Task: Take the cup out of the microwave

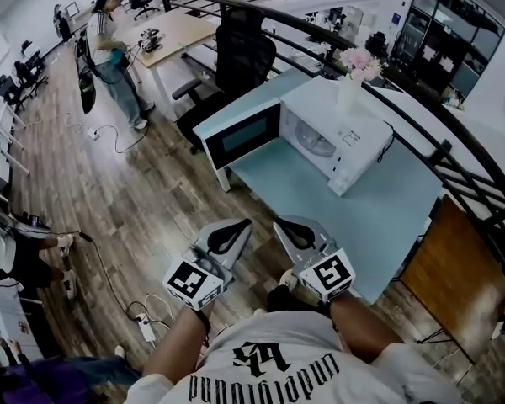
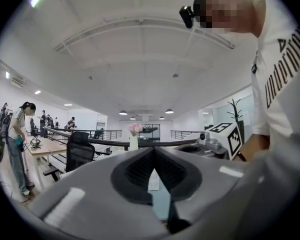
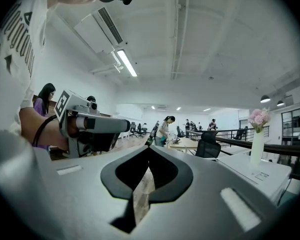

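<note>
Hovering near open microwave (image 1: pixel 337 141): left claw (image 1: pixel 241 224), right claw (image 1: pixel 280 224) both pressed together, empty; panel label unreadable.

The head camera looks steeply down from overhead: wooden floor (image 1: pixel 151 200) below, the left tongs (image 1: pixel 236 230) and right tongs (image 1: pixel 288 228) low in frame, the light-blue surface (image 1: pixel 379 217) and white microwave (image 1: pixel 328 141) farther out. Each gripper camera rides just behind its own tongs and looks level along them, so the grey jaws fill its lower half. The left gripper view faces across the surface; the right gripper view aims more toward the open office. All 3 views share the vase of pink flowers (image 1: pixel 349 91) and the black office chair (image 1: pixel 244 57). Each gripper view catches the other tongs at its edge.
</note>
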